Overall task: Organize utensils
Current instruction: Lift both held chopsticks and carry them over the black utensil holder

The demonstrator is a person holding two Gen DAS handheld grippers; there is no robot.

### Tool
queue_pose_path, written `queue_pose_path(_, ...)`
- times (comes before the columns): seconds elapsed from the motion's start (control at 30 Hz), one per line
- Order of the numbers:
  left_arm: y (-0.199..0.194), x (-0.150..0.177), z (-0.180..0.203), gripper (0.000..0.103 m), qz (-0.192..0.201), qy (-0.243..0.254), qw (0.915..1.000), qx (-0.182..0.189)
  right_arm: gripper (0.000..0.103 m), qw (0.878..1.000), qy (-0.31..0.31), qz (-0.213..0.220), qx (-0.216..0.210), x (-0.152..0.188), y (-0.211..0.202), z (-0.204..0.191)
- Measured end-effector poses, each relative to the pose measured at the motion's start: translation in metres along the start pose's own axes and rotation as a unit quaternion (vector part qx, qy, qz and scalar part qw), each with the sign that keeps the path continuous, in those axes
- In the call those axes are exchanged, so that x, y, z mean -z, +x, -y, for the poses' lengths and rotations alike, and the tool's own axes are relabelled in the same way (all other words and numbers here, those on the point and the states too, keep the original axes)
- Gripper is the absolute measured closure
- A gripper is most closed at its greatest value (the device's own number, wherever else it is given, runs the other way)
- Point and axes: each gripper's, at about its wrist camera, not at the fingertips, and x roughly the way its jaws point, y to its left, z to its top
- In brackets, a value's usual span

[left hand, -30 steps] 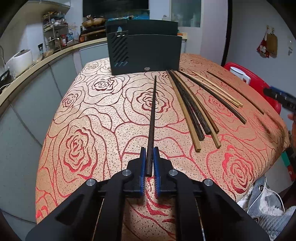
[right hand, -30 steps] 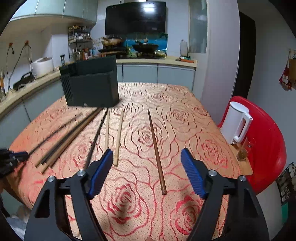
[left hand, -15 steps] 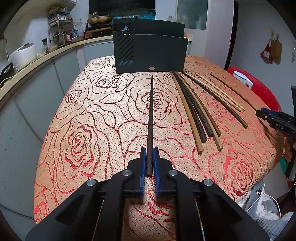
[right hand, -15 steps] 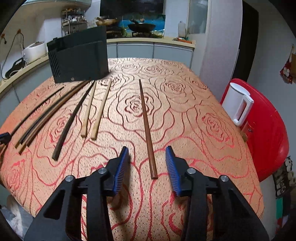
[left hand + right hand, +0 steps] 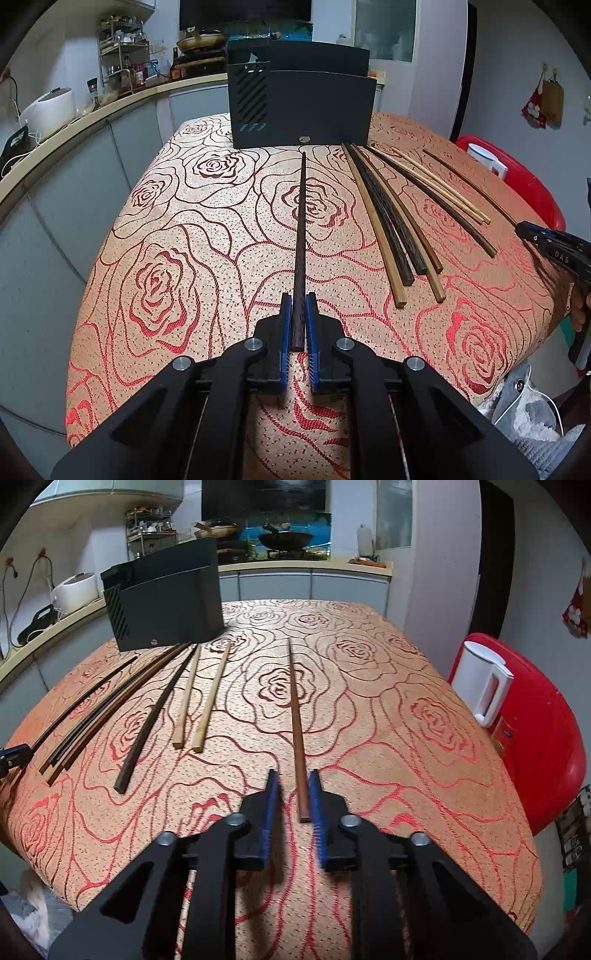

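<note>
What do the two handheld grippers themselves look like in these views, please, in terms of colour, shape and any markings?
Both the left gripper and the right gripper share one design: matte black angular linkage arms with triangular cut-outs, round silver pivot bolts, and two narrow fingers faced with ribbed blue pads. Seen from the left wrist camera, the right gripper's black side bears small white lettering. No cables or sleeves are clearly visible.

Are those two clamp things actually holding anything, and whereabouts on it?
The left gripper pinches a dark chopstick at its near, thick end. The right gripper is closing around a brown chopstick's near end, not yet gripping.
</note>
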Motion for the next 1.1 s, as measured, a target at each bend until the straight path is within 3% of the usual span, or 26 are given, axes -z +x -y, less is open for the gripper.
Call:
queue_pose_path(0.3,-0.013,-0.005,0.002,0.096,0.010,0.019,0.9998,0.004,0.096,1.000,0.002,-0.006,-0.003,-0.003,-0.004,-0.002)
queue_pose_path(0.57,-0.049,-0.025,-0.003,0.096,0.051,0.022,0.9985,-0.006,0.096,0.998,-0.006,0.054,-0.024,-0.022,-0.047,-0.010)
queue_pose_path(0.9,-0.103,-0.070,-0.002,0.096,0.145,0.051,0.9875,-0.035,0.096,0.988,-0.019,0.132,-0.074,-0.084,-0.091,-0.023)
queue_pose_path(1.1,-0.115,-0.108,-0.004,0.096,0.187,0.058,0.9797,-0.043,0.096,0.984,-0.023,0.151,-0.091,-0.121,-0.094,-0.029)
